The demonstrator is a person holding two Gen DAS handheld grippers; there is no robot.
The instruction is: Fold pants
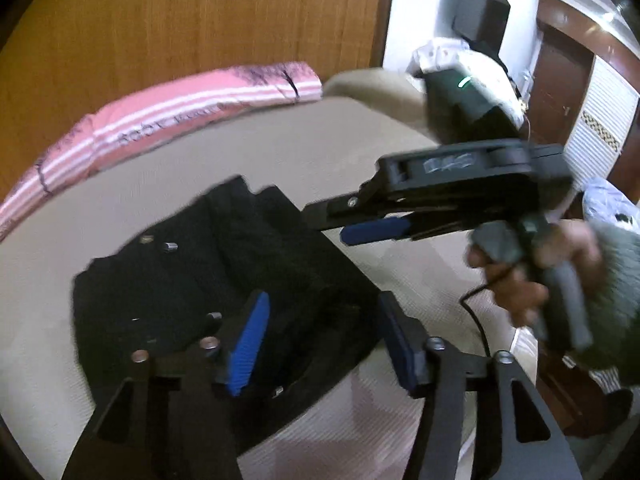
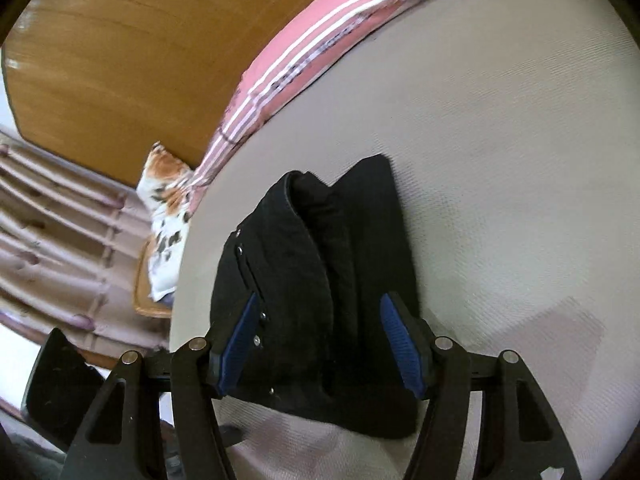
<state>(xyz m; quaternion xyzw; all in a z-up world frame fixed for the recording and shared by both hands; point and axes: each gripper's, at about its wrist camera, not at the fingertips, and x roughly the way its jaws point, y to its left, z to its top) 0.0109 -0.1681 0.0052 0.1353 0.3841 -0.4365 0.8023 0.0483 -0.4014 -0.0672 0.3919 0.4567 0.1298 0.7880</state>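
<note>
The left hand-held gripper point(image 1: 320, 344) has its blue pads apart, above the folded black pants point(image 1: 224, 280) and clamping nothing. The right hand-held gripper point(image 2: 320, 344) is likewise spread wide, its pads point(image 2: 240, 344) either side of the pants without pressing them. The pants lie on a beige bed point(image 2: 500, 160) beside a pink striped blanket point(image 1: 160, 120). Only the left view shows the person's hand point(image 1: 532, 264) gripping the right tool; only the right view shows a floral pillow point(image 2: 168, 216) and curtain point(image 2: 60, 240). The blanket's lettering is too blurred to read.
</note>
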